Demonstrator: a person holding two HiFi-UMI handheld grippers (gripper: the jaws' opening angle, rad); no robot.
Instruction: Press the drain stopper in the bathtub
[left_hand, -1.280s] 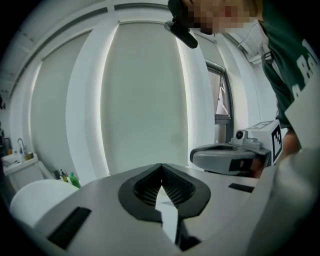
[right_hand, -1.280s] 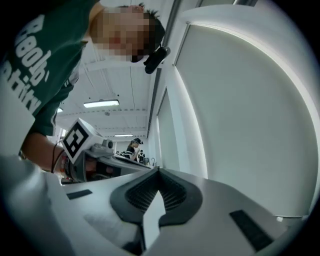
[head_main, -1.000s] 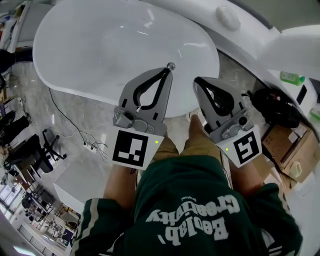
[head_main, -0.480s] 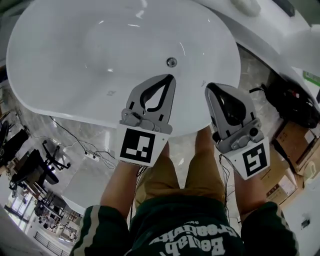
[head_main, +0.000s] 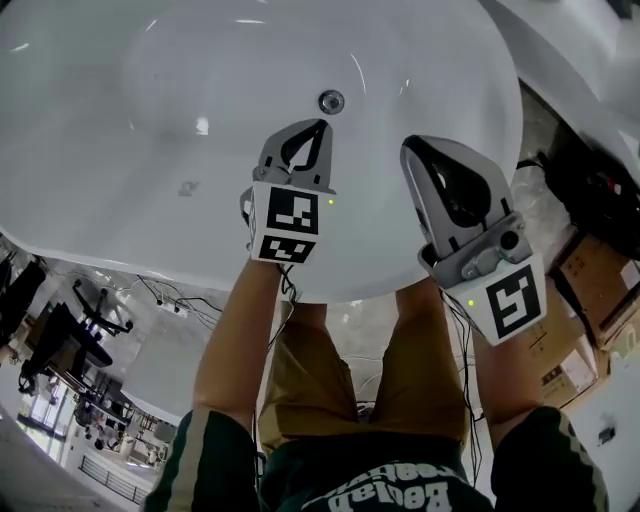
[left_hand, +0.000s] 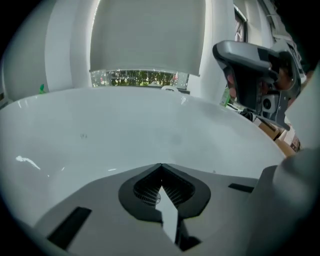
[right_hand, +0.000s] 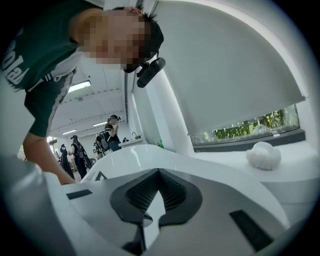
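The white oval bathtub (head_main: 120, 230) fills the top of the head view. Its small round chrome drain stopper (head_main: 331, 101) sits in the tub floor near the right end. My left gripper (head_main: 321, 125) is shut, reaching over the rim into the tub, its tips just short of the stopper and apart from it. My right gripper (head_main: 408, 148) is also shut and holds nothing, hovering over the tub's near rim to the right. In the left gripper view the shut left gripper (left_hand: 161, 165) points across the tub's inner wall (left_hand: 100, 135). The right gripper view shows the shut right gripper (right_hand: 159, 170) aimed upward.
Cables (head_main: 180, 298) trail on the marble floor to the left. Office chairs (head_main: 60, 345) stand at far left. Cardboard boxes (head_main: 600, 285) and a dark bag (head_main: 590, 185) lie at right. A white lump (right_hand: 263, 155) rests on a ledge. People (right_hand: 111, 132) stand far off.
The person has leaned over the tub, which now fills the view. The left gripper has reached forward into the tub toward the drain stopper. The right gripper has followed to the rim.
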